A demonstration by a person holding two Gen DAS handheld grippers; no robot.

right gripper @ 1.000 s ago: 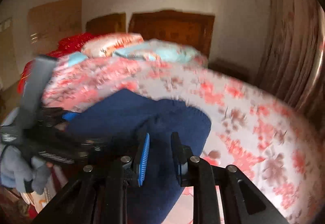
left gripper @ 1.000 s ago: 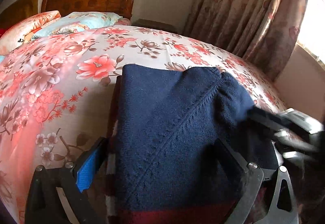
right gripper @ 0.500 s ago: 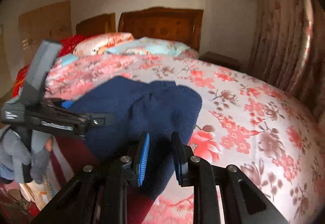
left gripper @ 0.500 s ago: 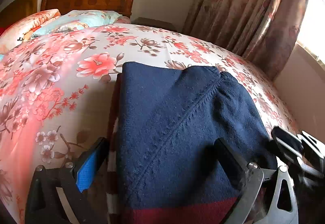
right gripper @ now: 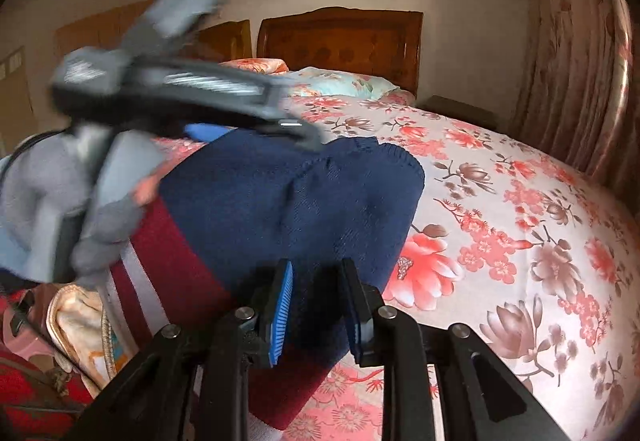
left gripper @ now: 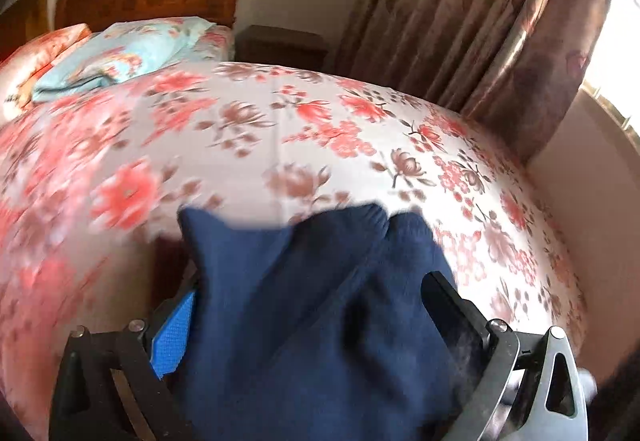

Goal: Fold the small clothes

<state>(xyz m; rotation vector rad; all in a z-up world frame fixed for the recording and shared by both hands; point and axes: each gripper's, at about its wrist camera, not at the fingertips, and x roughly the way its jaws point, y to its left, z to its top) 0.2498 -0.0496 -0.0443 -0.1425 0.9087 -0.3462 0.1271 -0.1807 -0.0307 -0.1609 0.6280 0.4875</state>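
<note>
1. Sweater (right gripper: 312,193), navy with maroon and white stripes, lies at the near edge of the floral bed (right gripper: 520,209); its blue end has lifted since a moment ago.
2. My left gripper (left gripper: 308,325) straddles the knit wide; grip unclear.
3. My right gripper (right gripper: 316,305) pinches the hem, jaws easing apart.
4. I judge the fold-over underway.
</note>
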